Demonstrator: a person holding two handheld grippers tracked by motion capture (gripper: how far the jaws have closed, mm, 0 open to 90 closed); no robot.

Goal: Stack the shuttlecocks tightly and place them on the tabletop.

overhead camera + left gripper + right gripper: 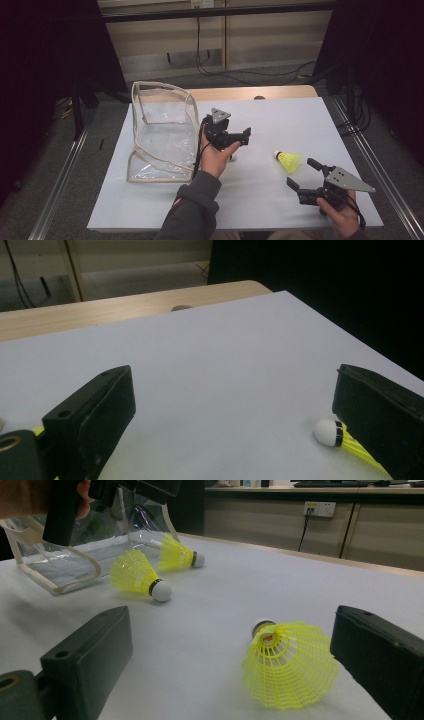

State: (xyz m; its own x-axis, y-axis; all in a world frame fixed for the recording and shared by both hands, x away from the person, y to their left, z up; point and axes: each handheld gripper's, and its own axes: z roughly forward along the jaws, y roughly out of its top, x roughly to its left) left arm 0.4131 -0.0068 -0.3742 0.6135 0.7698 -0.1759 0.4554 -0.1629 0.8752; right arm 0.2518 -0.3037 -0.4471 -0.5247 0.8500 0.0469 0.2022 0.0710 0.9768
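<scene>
White sheeting covers the bench [280,120], its wooden far edge backed by pale wall panels and trailing cables. At the near right corner a person's hand holds the right gripper [303,174], jaws spread wide and released, with nothing between them. Just ahead of those jaws lies a yellow shuttlecock [288,160] on its side; in the right gripper view its mesh skirt [290,665] faces the camera and its cork end points away, the shuttlecock sitting between the two black jaws but touching neither. Farther ahead of that gripper lie two more yellow shuttlecocks [140,575], close together, just beside a clear plastic bag [160,132] with cream trim. Above them, the other hand holds the left gripper [240,137], also released and holding nothing. In the left gripper view, the shuttlecock's white cork [327,432] peeks out beside the right-hand jaw.
</scene>
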